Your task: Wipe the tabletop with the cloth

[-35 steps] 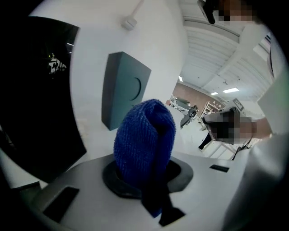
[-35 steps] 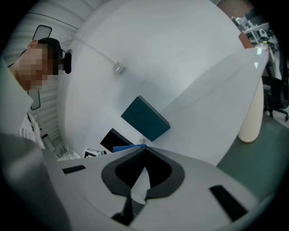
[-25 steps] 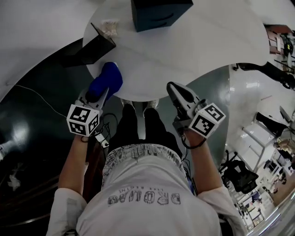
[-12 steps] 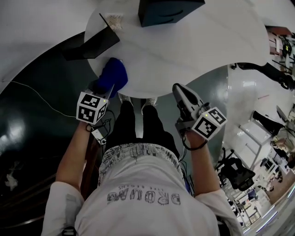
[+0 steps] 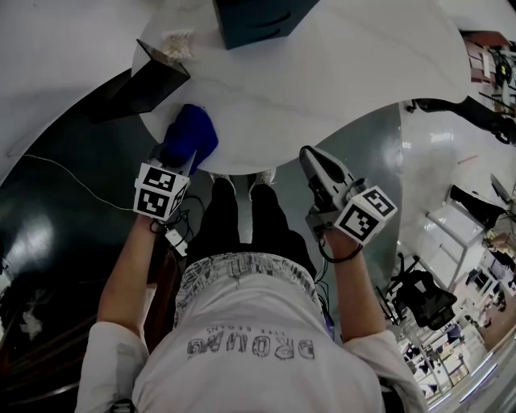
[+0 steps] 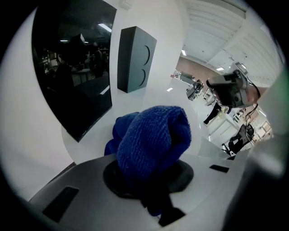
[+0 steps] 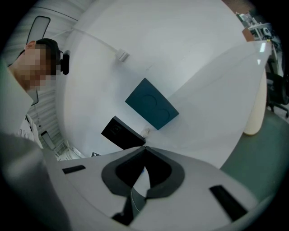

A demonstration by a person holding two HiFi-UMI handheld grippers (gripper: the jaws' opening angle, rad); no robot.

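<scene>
Nearest, the right gripper (image 5: 313, 161) hangs just off the desk's edge above the floor, its jaws pressed together with nothing between them. The left gripper (image 5: 177, 157) has its jaws clamped on the blue cloth (image 5: 191, 131), which bunches out ahead of them at the near left rim of the round white desk (image 5: 347, 73). Beyond the cloth stands a black box (image 5: 145, 81). Crumpled paper (image 5: 177, 42) and a dark teal box (image 5: 254, 20) lie farther back.
</scene>
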